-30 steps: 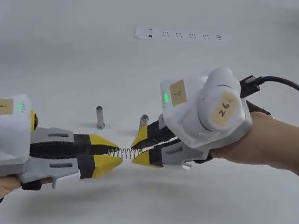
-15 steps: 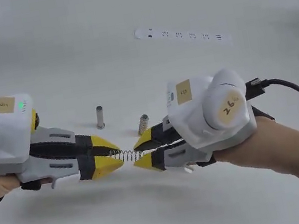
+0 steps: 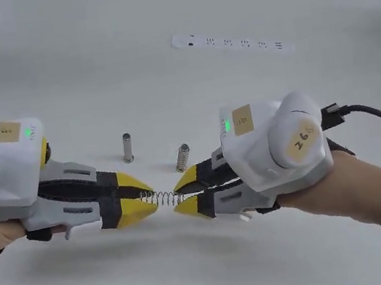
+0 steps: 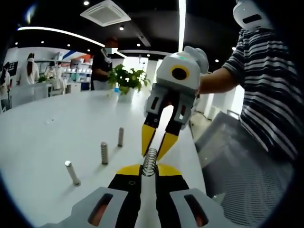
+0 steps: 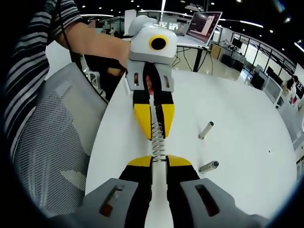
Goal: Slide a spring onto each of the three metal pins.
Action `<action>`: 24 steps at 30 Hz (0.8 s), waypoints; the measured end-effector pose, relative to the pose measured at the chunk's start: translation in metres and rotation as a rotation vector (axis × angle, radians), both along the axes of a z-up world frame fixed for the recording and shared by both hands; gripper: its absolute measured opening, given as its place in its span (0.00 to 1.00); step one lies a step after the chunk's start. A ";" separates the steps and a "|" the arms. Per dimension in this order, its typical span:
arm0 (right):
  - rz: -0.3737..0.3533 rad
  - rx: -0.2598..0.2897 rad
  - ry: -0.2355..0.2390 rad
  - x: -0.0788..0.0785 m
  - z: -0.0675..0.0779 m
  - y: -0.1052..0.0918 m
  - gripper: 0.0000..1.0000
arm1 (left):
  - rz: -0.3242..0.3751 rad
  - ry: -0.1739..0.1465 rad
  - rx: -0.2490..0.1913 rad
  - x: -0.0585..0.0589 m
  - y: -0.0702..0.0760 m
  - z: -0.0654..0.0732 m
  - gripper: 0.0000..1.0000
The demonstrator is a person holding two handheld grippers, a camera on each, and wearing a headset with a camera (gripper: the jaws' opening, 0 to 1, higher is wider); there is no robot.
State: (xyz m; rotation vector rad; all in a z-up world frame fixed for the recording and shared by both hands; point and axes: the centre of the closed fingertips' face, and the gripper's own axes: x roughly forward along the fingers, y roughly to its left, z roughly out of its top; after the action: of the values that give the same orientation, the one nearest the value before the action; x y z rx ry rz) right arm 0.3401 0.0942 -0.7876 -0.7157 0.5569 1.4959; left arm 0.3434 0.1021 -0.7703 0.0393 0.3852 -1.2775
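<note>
- The left gripper and the right gripper each pinch one end of the thin coiled metal spring, just above the wide white tabletop.
- Near them stand a bare metal pin and a spring-covered metal pin.
- A long white power strip lies farther back.
- Around the table: a green potted plant and a grey mesh chair.

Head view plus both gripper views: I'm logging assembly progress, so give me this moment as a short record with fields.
held item: small coiled steel spring, stretched between the two grippers
left gripper: yellow-tipped jaws shut on one end of the spring
right gripper: jaws shut on the other end
pin done: short metal pin wearing a spring, upright
pin bare: bare metal pin, upright
third pin: sprung or bare, too small to tell
background: white power strip
</note>
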 end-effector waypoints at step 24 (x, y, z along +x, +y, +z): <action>0.083 0.043 -0.042 -0.002 0.028 0.011 0.06 | 0.001 0.015 0.014 -0.002 0.003 -0.010 0.02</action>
State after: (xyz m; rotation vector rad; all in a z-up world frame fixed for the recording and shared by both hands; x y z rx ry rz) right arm 0.3377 0.1056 -0.7598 -0.7425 0.4669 1.5621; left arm 0.3418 0.1046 -0.7804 0.0416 0.4075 -1.2747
